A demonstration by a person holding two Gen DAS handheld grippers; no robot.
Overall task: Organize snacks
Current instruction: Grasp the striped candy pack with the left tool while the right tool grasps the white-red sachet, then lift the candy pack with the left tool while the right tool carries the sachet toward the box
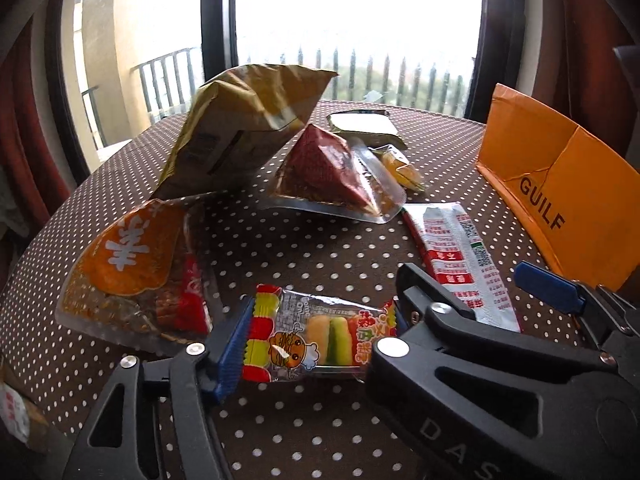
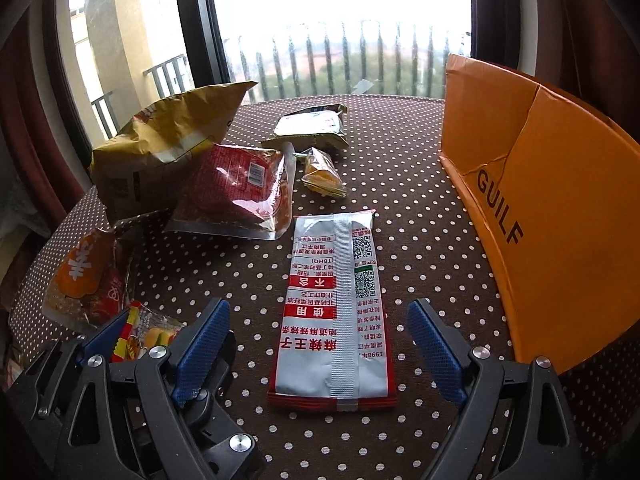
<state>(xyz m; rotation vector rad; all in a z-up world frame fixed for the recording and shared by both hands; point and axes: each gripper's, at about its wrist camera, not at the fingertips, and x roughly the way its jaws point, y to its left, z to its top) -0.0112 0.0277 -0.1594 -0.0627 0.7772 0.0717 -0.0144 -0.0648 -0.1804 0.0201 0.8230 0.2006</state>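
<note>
My left gripper point(image 1: 316, 340) has its fingers on both ends of a small clear gummy candy packet point(image 1: 320, 336) with a cartoon burger, low over the table; it also shows in the right wrist view point(image 2: 144, 336). My right gripper point(image 2: 320, 344) is open, its blue pads on either side of a long white-and-red spicy strip packet point(image 2: 336, 304), not touching it. That packet also shows in the left wrist view point(image 1: 464, 260). The orange cardboard box point(image 2: 560, 216) marked GUILF stands open at the right.
On the brown dotted tablecloth point(image 2: 420, 208) lie a big yellow chip bag point(image 2: 168, 136), a red vacuum pouch point(image 2: 240, 192), an orange pouch point(image 1: 132, 264), a green-edged packet point(image 2: 312, 128) and a small yellow snack point(image 2: 324, 174). A window and balcony railing are behind.
</note>
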